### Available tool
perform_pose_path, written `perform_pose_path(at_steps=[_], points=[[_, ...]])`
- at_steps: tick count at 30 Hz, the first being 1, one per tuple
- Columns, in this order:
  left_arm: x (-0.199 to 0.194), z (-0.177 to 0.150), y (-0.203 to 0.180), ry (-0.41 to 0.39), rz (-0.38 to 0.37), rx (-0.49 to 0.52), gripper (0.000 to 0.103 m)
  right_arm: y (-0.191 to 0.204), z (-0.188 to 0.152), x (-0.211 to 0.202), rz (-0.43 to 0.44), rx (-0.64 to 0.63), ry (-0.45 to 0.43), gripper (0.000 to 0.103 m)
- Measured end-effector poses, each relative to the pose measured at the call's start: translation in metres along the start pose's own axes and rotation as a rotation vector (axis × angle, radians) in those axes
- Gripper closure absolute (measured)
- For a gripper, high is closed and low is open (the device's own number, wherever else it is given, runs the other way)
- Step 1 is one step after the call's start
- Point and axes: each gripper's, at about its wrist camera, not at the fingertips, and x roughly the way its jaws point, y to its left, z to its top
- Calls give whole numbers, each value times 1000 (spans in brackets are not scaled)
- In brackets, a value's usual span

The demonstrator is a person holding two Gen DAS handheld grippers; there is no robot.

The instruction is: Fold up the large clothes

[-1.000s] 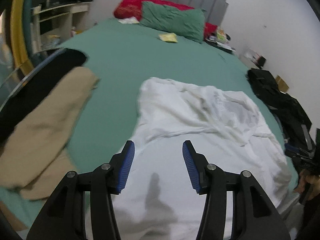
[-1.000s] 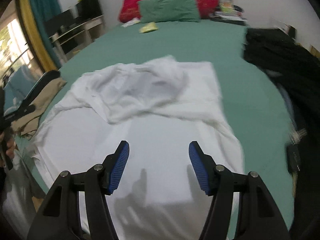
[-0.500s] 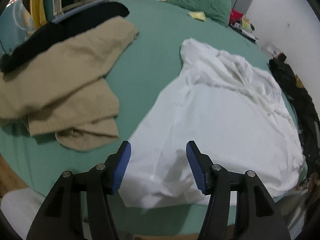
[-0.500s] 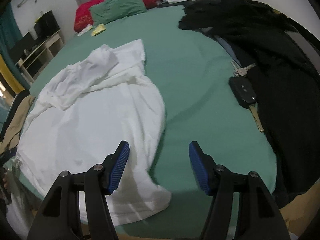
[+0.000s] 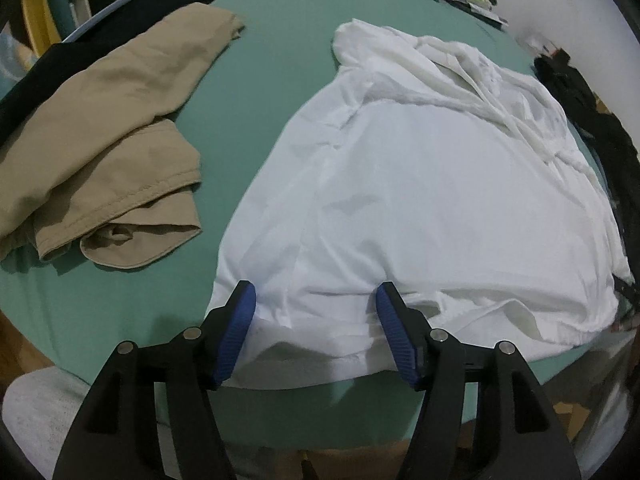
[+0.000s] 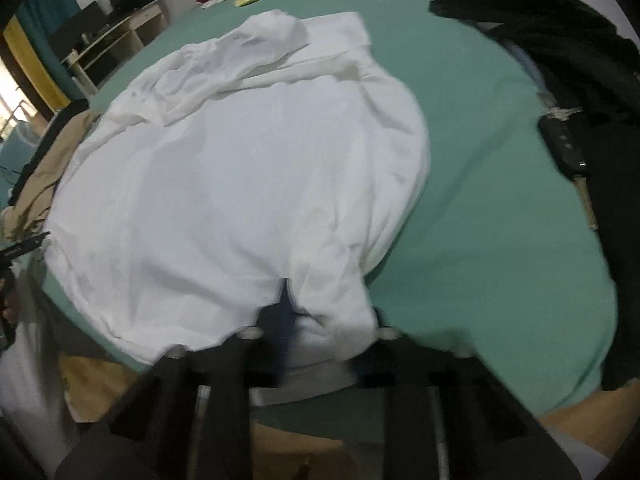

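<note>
Green bed (image 5: 256,80); white shirt (image 5: 420,184) spread flat, long axis running away from both tongs. Left gripper (image 5: 316,308) wide, straddling near-left hem. Right gripper (image 6: 326,312) at near-right hem corner, blurred; grip state unclear.

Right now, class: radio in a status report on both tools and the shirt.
Left tool open over the white shirt hem. Right tool blurred, state unclear. Tan trousers beside it.
</note>
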Motion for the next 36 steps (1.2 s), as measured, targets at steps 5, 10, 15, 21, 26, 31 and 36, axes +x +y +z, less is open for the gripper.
perform_pose_path(at_steps=[5, 10, 15, 21, 26, 31, 36], points=[[-9, -3, -3, 14, -71, 11, 99, 1, -2, -17, 24, 24, -54, 96], [-47, -9, -1, -68, -68, 16, 99, -12, -7, -54, 102, 117, -139, 96], [-84, -11, 4, -117, -82, 36, 99, -12, -9, -95, 102, 96, -207, 96], [-122, -9, 15, -176, -123, 8, 99, -13, -16, -118, 84, 75, -232, 96], [-153, -8, 13, -223, -159, 3, 99, -4, -22, -140, 88, 52, -269, 96], [-171, 2, 15, -270, -149, 7, 99, -2, -16, -155, 87, 37, -299, 96], [-179, 25, 25, -323, -188, -47, 99, -3, 5, -159, 82, 21, -321, 96]])
